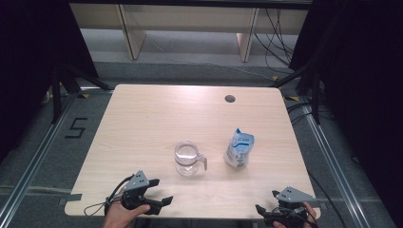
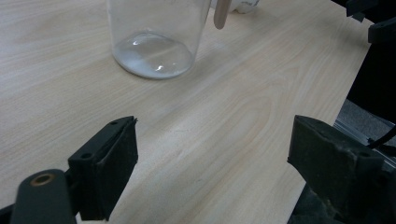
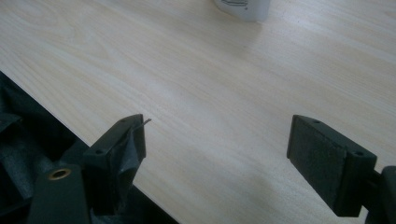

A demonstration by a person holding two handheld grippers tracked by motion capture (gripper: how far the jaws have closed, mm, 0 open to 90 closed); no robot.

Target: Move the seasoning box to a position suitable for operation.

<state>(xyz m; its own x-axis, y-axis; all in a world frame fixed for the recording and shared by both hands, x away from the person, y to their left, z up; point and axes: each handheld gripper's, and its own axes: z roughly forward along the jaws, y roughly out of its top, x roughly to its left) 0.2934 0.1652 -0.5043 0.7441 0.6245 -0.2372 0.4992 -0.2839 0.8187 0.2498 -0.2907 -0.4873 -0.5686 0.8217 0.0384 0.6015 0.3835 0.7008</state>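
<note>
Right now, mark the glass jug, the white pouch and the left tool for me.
glass jug point(image 1: 188, 159), high view, on its clear wall below the rim.
white pouch point(image 1: 239, 148), high view, middle of its printed front.
left tool point(image 1: 160, 203), high view, between its open jaw tips.

Bare table point(image 1: 142, 123) is left all around; only the glass jug point(image 1: 188, 159) and white pouch point(image 1: 239, 148), standing apart, obstruct passage.

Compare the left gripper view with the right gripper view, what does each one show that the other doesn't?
Left gripper view alone: the base of the clear glass pitcher with its pale handle, and the left tongs, open and empty. Right gripper view alone: the right tongs, also open with nothing between them. Shared: the light wooden table and the bottom of the white pouch at the top edge.
</note>
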